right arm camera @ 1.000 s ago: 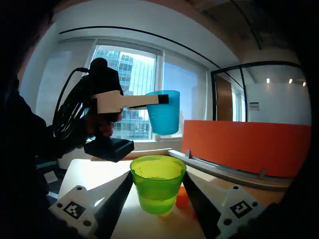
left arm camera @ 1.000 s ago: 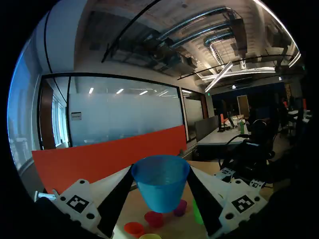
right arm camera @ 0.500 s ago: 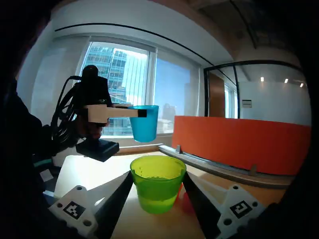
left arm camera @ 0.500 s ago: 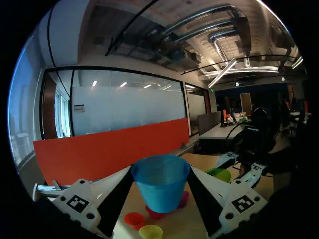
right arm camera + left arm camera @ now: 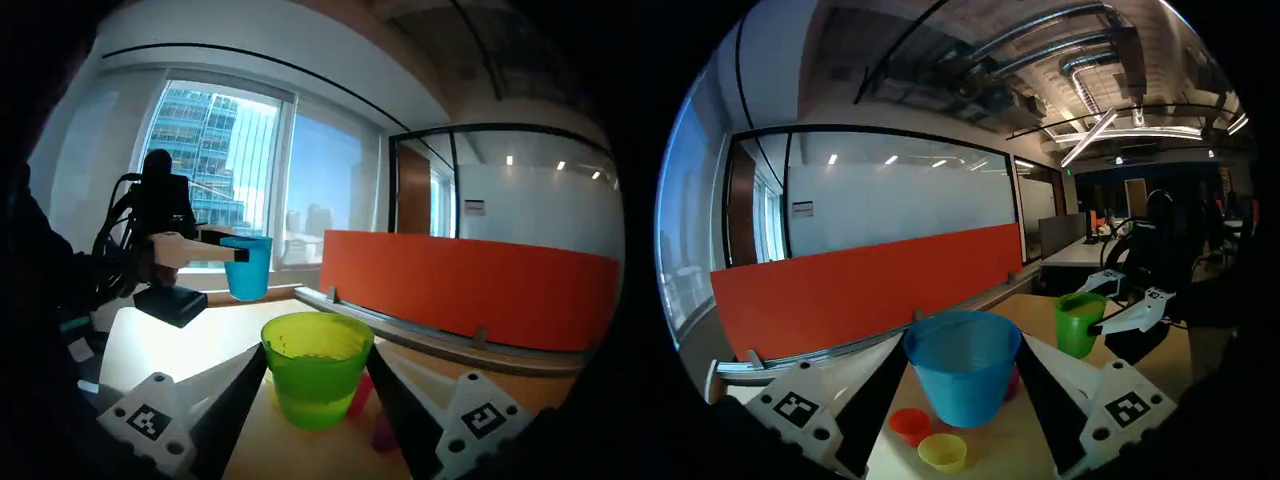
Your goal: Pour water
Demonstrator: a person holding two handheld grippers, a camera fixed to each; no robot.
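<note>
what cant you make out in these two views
- Water in the blue cup: left gripper view, its own wall hides the inside; right gripper view, too small.
- Pink cup: left gripper view, mostly behind the blue cup.
- Hand holding the left claw: right gripper view, backlit by the window, just a dark shape.
- Far desks: left gripper view, dark and tiny.

Readable text: none;
Wall notice [image 5: 802,209]: small white sheet on the glass partition [image 5: 896,216], print too small to read;
Square tags [image 5: 794,408]: black-and-white code patterns, 2 on the left gripper [image 5: 962,342], 2 on the right gripper [image 5: 318,352]
</note>
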